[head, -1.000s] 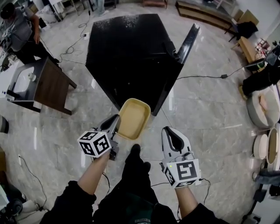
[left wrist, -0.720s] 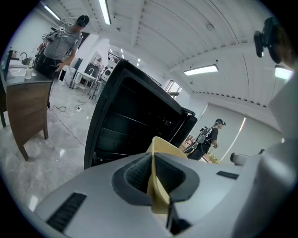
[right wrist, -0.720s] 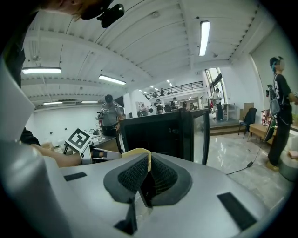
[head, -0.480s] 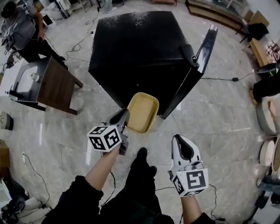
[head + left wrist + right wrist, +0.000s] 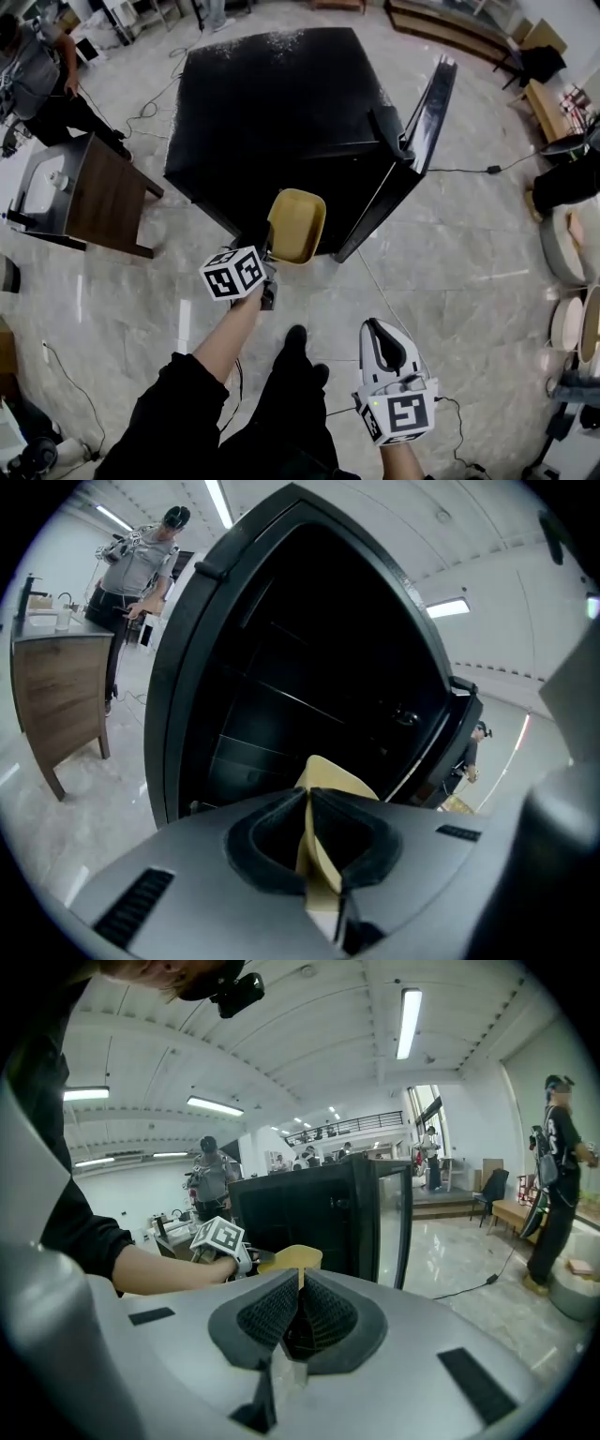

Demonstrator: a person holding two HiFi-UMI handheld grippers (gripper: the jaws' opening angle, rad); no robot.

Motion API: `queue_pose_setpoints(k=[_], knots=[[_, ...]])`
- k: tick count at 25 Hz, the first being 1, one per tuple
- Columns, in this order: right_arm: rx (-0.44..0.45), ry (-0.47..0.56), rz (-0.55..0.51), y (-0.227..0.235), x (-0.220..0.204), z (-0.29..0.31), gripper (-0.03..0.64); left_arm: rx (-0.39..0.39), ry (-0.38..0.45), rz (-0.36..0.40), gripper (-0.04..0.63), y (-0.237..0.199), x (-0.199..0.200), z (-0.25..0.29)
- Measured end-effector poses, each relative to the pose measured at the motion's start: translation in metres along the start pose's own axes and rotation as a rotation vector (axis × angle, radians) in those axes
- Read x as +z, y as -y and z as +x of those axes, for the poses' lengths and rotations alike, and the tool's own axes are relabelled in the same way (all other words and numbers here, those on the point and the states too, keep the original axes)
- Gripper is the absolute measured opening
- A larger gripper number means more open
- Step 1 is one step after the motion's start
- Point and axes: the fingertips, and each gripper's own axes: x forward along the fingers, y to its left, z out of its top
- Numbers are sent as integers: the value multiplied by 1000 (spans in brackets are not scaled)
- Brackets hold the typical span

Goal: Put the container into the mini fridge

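The yellow container [image 5: 297, 225] is a shallow open tray, held by its near rim in my left gripper [image 5: 265, 246], which is shut on it. It hangs at the open front of the black mini fridge [image 5: 281, 112], whose door [image 5: 412, 150] stands swung out to the right. In the left gripper view the container's rim [image 5: 323, 803] sticks up between the closed jaws, with the dark fridge interior [image 5: 300, 686] right ahead. My right gripper [image 5: 382, 339] hangs low and back, shut on nothing. The right gripper view shows the container [image 5: 292, 1257] and fridge [image 5: 309, 1213] ahead.
A brown and grey side table [image 5: 80, 192] stands left of the fridge, with a person [image 5: 37, 80] beyond it. Cables [image 5: 469, 167] cross the tiled floor to the right. Round bowls [image 5: 572, 319] sit at the far right edge. The person's legs are below.
My left gripper has carried the container forward and up to the fridge opening. The right gripper has dropped back toward the body.
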Motion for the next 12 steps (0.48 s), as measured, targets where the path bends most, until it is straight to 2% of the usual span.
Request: queue_pose_setpoints(k=[12], knots=[[-70, -60, 45, 26, -22, 0, 39, 74, 57, -116, 26, -40, -5, 72]])
